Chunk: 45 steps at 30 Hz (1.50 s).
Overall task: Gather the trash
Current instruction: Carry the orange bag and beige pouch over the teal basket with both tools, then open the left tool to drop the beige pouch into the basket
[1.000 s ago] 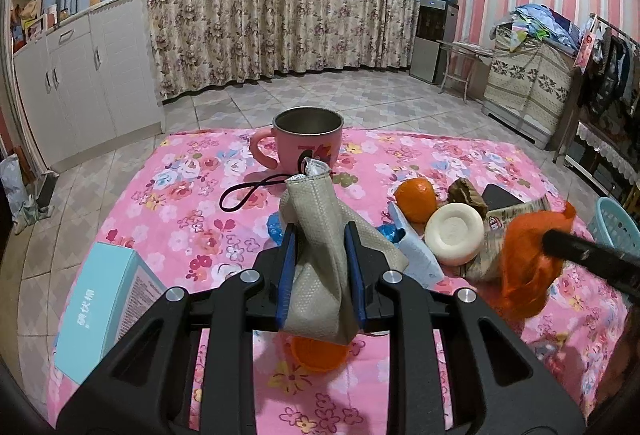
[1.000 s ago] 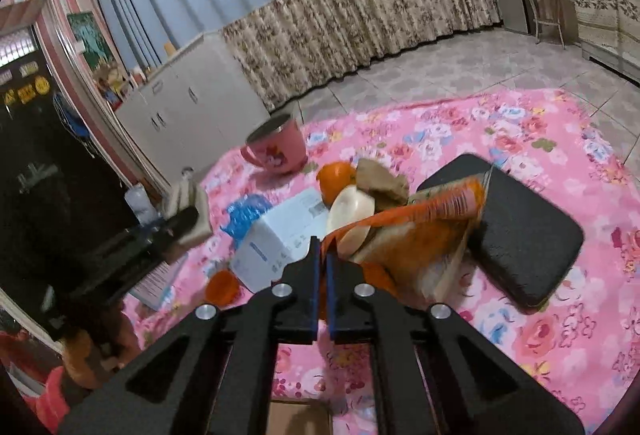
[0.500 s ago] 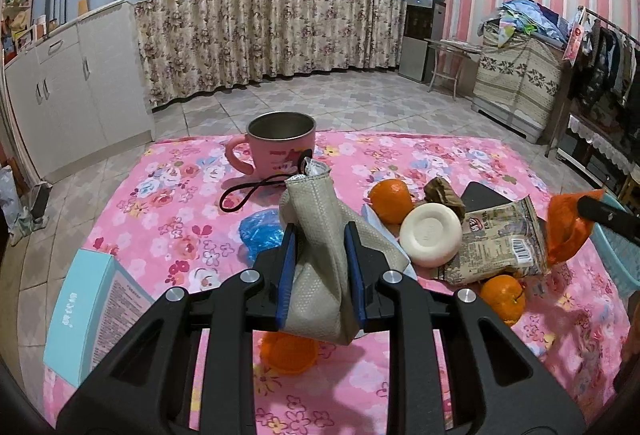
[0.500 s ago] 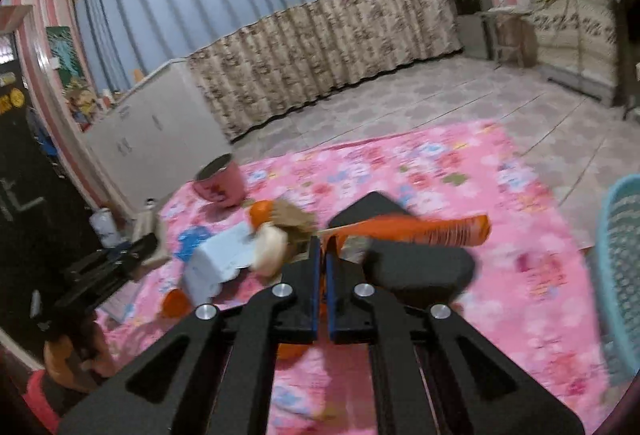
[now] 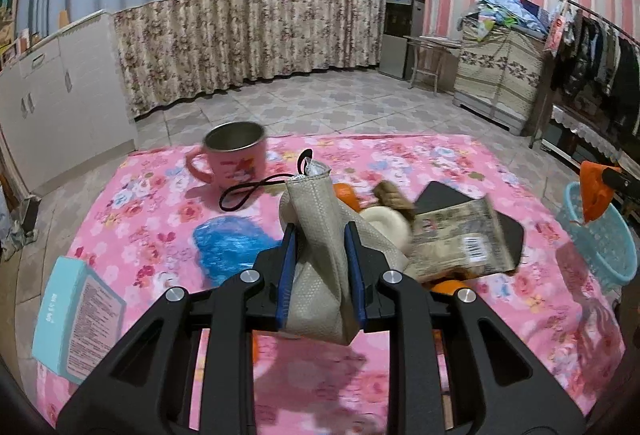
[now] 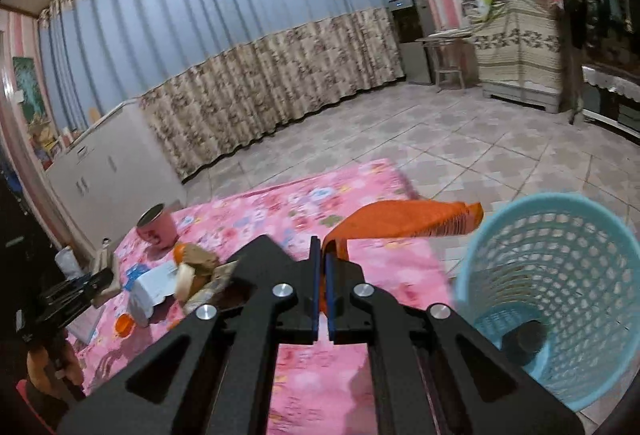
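Pink flowered cloth [image 5: 344, 151] is covering the floor. Above it, the right gripper [image 6: 322, 289] is clenching an orange wrapper [image 6: 404, 223] beside the blue basket [image 6: 560, 267]. The left gripper [image 5: 320, 267] is grasping a beige pouch [image 5: 320, 235]. A snack bag [image 5: 456, 243], black pad [image 5: 440, 195], mug [image 5: 234, 155] and box [image 5: 76, 319] are lying around.

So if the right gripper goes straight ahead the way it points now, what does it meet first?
Probably nothing close: ahead of the right gripper lies the pink cloth, then bare floor. The blue basket sits off to its right, though depth is unclear.
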Motion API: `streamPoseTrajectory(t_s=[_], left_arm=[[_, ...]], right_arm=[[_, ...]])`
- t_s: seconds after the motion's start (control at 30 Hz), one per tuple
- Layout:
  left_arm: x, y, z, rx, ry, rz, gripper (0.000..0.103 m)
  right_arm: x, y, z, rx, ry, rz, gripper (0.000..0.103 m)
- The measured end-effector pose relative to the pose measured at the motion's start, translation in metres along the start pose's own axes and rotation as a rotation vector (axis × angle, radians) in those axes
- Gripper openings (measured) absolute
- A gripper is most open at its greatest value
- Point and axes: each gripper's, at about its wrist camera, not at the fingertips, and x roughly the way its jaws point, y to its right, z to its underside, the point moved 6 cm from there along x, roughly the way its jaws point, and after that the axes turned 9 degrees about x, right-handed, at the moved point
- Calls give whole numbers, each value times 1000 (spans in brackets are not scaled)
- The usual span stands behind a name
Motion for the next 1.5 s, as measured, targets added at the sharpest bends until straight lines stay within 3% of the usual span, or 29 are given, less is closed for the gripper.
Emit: streamPoseTrajectory(t_s=[0.23, 0.57, 0.8, 1.1, 1.2, 1.27, 1.5], left_arm=[[-8, 65, -33, 53, 42, 82, 23], [1, 217, -71, 171, 87, 267, 23], [28, 321, -76, 236, 52, 383, 23], [63, 404, -71, 285, -25, 483, 28], [70, 416, -67, 303, -36, 502, 36], [74, 419, -65, 307, -50, 508, 56], [62, 382, -75, 250, 15, 411, 84]], right_arm=[[-33, 59, -26, -4, 68, 100, 3], [-59, 149, -42, 138, 112, 179, 3], [-56, 179, -39, 161, 107, 240, 2], [-64, 217, -40, 232, 126, 267, 2], [-63, 223, -41, 252, 130, 263, 2], [-62, 224, -41, 251, 127, 263, 2], [-49, 218, -34, 232, 96, 250, 2]])
